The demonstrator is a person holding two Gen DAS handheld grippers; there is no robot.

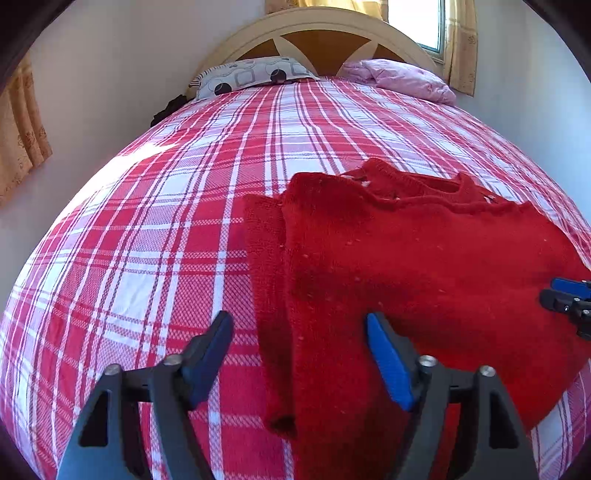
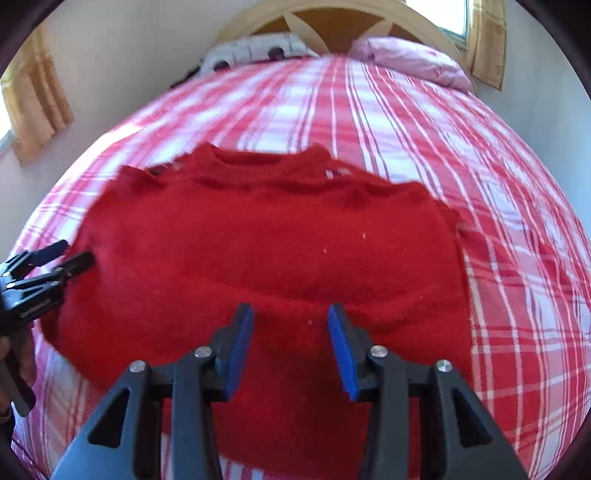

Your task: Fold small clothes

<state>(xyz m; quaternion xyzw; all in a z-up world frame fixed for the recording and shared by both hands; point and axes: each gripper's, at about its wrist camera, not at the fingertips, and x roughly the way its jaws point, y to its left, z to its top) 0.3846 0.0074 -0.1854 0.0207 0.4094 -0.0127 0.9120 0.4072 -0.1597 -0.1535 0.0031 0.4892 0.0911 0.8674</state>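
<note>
Right gripper agape over blurred red sweater, hem cut off.

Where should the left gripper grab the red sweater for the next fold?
Probably the cuff of the sleeve lying along the red sweater on its left edge. The open left gripper straddles that edge; come from the near side, where the cuff lies flat and free.

A bedroom in someone's home. A wide bed under a red-and-white checked cover fills the frame, with a curved cream headboard at the top. Two pillows lie against it, one grey patterned, one pink. Yellowish curtains frame a sunlit window at upper right.
</note>
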